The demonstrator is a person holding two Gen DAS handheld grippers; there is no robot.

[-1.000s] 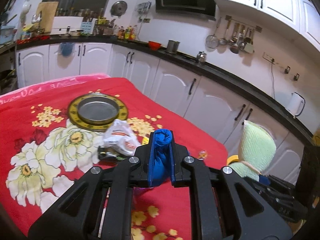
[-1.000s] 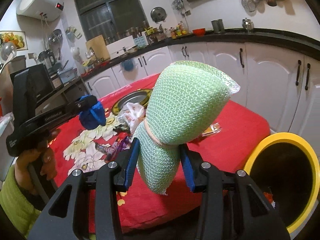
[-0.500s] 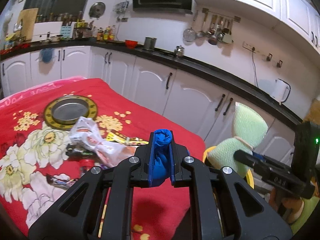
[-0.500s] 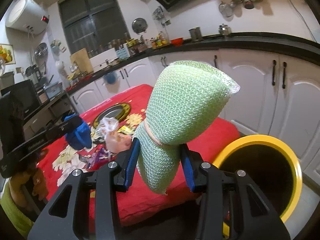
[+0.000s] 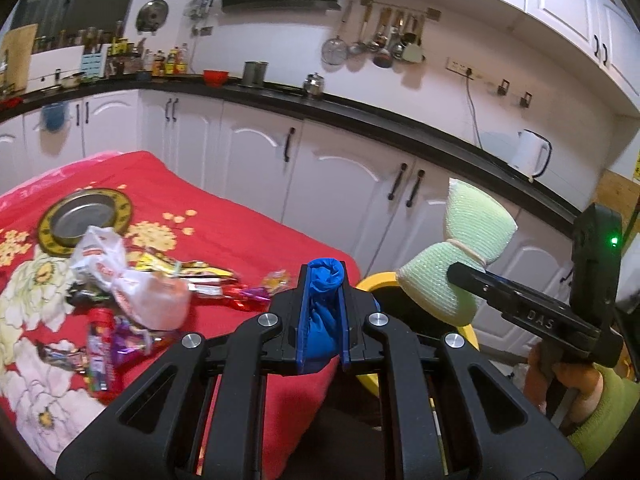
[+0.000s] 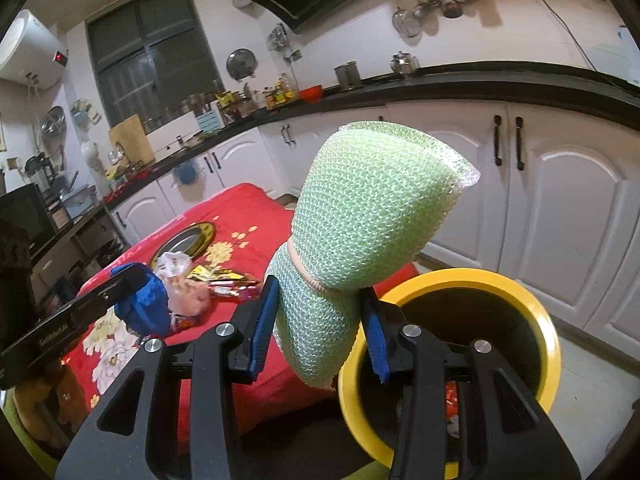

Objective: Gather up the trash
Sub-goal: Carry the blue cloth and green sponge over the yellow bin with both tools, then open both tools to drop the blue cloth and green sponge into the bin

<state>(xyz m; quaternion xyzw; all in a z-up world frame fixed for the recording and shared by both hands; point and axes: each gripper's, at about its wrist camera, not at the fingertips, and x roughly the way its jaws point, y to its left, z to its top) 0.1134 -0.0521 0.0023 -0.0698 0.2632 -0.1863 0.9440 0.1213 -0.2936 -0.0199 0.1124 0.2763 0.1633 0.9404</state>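
My left gripper (image 5: 323,312) is shut on a crumpled blue wad (image 5: 325,280) and holds it above the table's edge, near the yellow-rimmed bin (image 5: 372,286). It also shows in the right wrist view (image 6: 144,308). My right gripper (image 6: 320,328) is shut on a pale green mesh bundle (image 6: 368,216) tied with a rubber band, held just left of the bin's mouth (image 6: 520,292). The same bundle shows in the left wrist view (image 5: 456,260). A white plastic bag (image 5: 120,276) and several shiny wrappers (image 5: 216,280) lie on the red floral tablecloth (image 5: 240,236).
A round metal dish with a gold rim (image 5: 84,220) sits further back on the table. White cabinets (image 5: 332,184) under a black counter run behind. The bin stands on the floor between table and cabinets (image 6: 568,208). Some trash lies inside the bin (image 6: 452,400).
Both grippers have moved right toward the bin with their loads still held. The bin's mouth has come closer under the green bundle.
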